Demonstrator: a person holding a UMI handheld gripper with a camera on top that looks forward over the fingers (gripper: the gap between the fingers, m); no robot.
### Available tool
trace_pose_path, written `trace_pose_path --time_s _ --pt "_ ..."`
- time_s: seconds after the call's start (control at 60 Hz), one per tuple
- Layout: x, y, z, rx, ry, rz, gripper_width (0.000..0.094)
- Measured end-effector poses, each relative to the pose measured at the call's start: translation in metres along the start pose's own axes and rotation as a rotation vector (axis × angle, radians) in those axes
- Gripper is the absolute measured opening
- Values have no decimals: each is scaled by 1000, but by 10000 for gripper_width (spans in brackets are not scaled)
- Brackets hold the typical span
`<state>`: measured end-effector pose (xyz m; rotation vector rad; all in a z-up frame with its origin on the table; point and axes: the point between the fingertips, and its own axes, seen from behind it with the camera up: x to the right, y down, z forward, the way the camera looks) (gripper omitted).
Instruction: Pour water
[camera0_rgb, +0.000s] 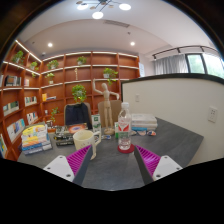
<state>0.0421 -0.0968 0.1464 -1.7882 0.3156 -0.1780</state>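
Observation:
A clear plastic water bottle (124, 128) with a red label stands upright on a red coaster on the grey table (175, 140), just beyond my fingers and a little right of centre. A cream mug (85, 143) with a handle stands to its left, ahead of my left finger. My gripper (112, 168) is open and empty, its pink pads (78, 160) spread wide apart at the table's near side. Nothing stands between the fingers.
Stacked books (35, 137) lie at the table's left. A wooden mannequin figure (103, 103) and a white box (143, 122) stand behind the bottle. Wooden shelves with plants (78, 92) line the back wall. A white partition (185, 105) is at the right.

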Motion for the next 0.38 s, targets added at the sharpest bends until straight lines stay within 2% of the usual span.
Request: trace_pose_path --time_s 0.2,0.383 --pt "-14 0 -38 -7 -32 -22 882" --pt "-35 -7 -54 25 -85 -52 875"
